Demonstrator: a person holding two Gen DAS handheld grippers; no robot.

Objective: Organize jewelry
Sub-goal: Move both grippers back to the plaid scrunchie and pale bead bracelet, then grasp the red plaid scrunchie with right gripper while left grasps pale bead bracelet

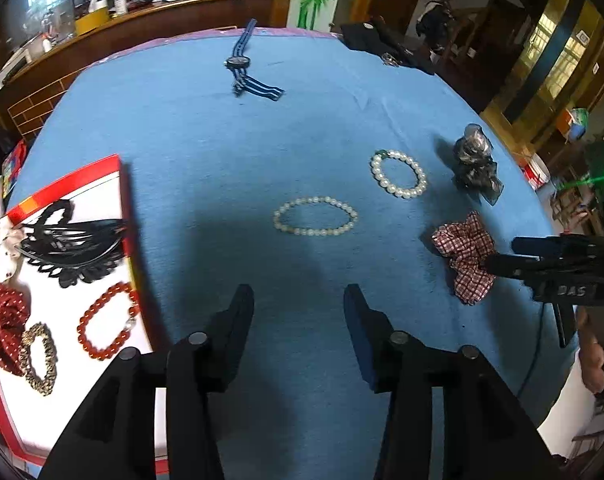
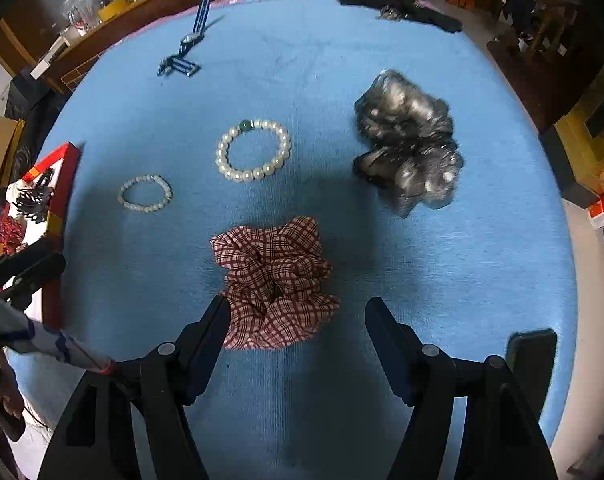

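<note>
The right gripper (image 2: pixel 298 314) has its fingers spread wide and holds nothing; the left finger (image 2: pixel 210 332) overlaps the near edge of the checked scrunchie (image 2: pixel 276 284), which lies crumpled on the blue cloth (image 2: pixel 481 280) between and just ahead of the fingers. Beyond it sit the pearl bracelet (image 2: pixel 254 150), its green bead on the far side, and the smaller pale bracelet (image 2: pixel 145 193) to the left. A grey scrunchie (image 2: pixel 409 144) lies to the right.

The left gripper (image 1: pixel 299 300) is also wide apart and empty over bare cloth. Ahead lies the pale bracelet (image 1: pixel 315 216), an oval whose long axis runs left to right. Farther off, the watch (image 1: pixel 238 62) stretches away from the camera, strap bent near its near end. At left, the red-rimmed box (image 1: pixel 74 178) holds a red bead bracelet (image 1: pixel 108 322), black headbands (image 1: pixel 74 244) and other scrunchies.
</note>
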